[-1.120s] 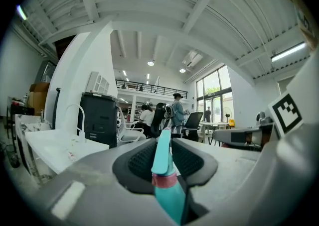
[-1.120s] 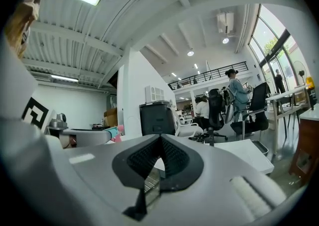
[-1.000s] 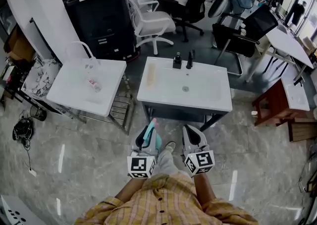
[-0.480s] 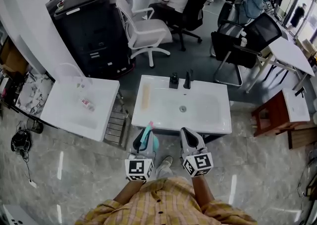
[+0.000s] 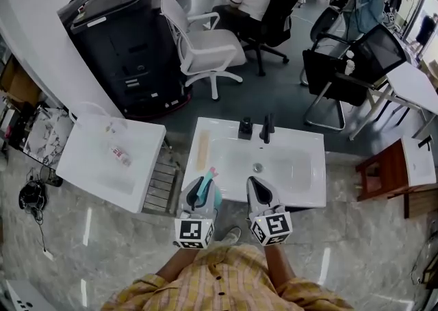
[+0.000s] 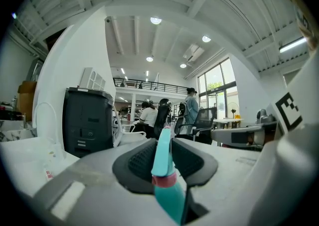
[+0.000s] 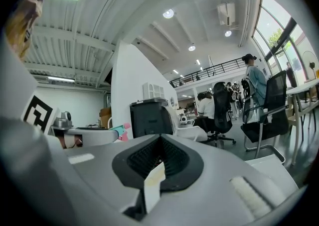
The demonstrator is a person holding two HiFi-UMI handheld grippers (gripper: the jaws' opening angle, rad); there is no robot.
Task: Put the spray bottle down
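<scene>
Left gripper (image 5: 200,186): jaws partly closed and clamped on the teal spray bottle (image 6: 162,163). The black pads press both sides of its neck, the head pokes out past the pads, and a pink collar sits just behind it. The bottle is off every surface and carried only by the jaws. In the head view it overlaps the near edge of the white washbasin (image 5: 304,196), by the basin's near-left corner; I can't tell how high above it. Right gripper (image 5: 256,190): jaws narrow, pads all but meeting. A thin pale strip (image 7: 153,185) shows in the gap; I can't tell what it is. It sits beside the left gripper, the two apart, and also overlaps the basin's near edge. At the basin's far edge are a black faucet (image 5: 267,127) and a black dispenser (image 5: 245,128) beside it, and a pale flat piece (image 5: 203,151) lies along the left edge. The drain (image 5: 257,167) is mid-bowl. A second white basin (image 5: 82,176) stands apart on the left with a small clear bottle (image 5: 120,157) lying in it. Behind the basins are a black cabinet (image 5: 130,46) and a white office chair (image 5: 209,46), with seated people further back.
</scene>
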